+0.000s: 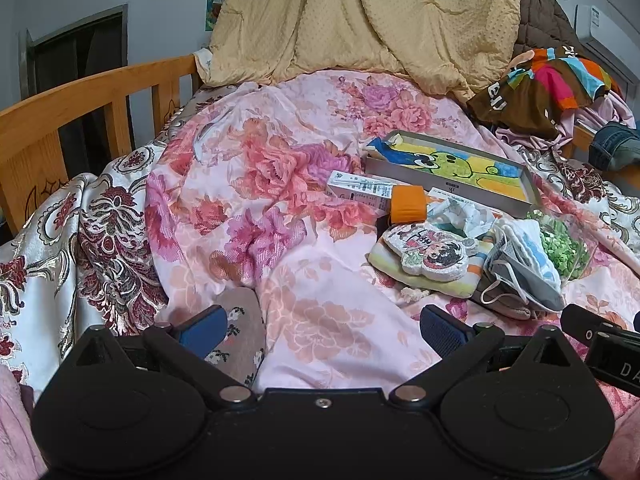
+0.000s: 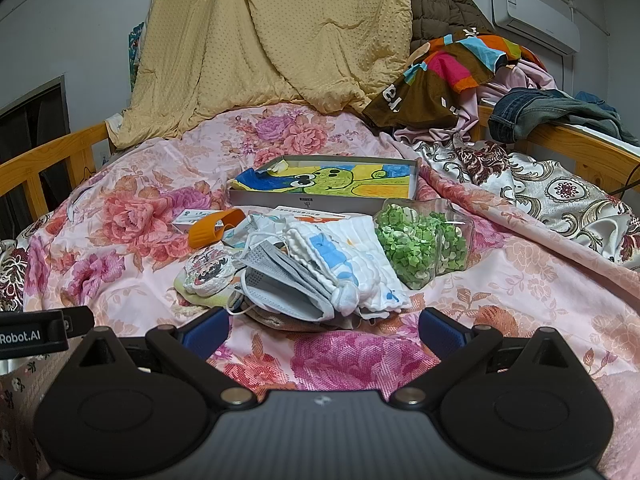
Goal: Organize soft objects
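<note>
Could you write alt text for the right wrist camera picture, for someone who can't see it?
An open black two-finger gripper with blue pads hovers over a pink floral bedsheet, facing a pile of grey face masks, white folded cloths and a clear bag of green bits. Behind lies a shallow grey box with a cartoon towel.

A heap of soft things lay just in front of the grey box (image 2: 324, 200): grey face masks (image 2: 280, 284) – crumpled – beside a folded white cloth (image 2: 360, 256), a cartoon-printed pad (image 2: 210, 266) to their left, a bag of green bits (image 2: 420, 240) to the right.
</note>
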{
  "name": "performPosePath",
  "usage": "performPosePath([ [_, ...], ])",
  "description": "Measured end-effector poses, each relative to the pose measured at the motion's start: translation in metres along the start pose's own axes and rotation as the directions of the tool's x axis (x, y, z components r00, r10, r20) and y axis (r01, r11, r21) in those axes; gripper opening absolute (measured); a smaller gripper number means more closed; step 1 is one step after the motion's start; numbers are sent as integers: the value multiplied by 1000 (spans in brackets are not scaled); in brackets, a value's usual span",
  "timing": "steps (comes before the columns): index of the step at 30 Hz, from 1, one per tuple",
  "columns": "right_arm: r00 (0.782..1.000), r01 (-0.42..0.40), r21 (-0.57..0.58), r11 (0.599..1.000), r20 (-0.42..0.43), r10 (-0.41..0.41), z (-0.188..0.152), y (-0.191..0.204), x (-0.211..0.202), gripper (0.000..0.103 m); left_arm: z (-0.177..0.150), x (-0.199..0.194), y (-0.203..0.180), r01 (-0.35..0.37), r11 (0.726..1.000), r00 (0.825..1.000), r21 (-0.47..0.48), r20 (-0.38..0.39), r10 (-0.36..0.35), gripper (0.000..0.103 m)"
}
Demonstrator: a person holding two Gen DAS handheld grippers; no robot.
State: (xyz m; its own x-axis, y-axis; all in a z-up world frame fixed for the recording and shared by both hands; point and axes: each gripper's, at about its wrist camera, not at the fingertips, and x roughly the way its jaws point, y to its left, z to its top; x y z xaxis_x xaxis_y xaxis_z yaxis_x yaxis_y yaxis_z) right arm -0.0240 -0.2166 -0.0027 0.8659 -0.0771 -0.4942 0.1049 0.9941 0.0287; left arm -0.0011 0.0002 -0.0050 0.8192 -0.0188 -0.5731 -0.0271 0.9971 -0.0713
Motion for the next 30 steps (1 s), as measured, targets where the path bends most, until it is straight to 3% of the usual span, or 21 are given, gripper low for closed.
performPosePath([
  [30, 1000, 0, 0, 1000, -1, 0, 0, -1, 0, 103, -2, 1, 0, 15, 1000, 1000, -21, -24, -15, 102],
])
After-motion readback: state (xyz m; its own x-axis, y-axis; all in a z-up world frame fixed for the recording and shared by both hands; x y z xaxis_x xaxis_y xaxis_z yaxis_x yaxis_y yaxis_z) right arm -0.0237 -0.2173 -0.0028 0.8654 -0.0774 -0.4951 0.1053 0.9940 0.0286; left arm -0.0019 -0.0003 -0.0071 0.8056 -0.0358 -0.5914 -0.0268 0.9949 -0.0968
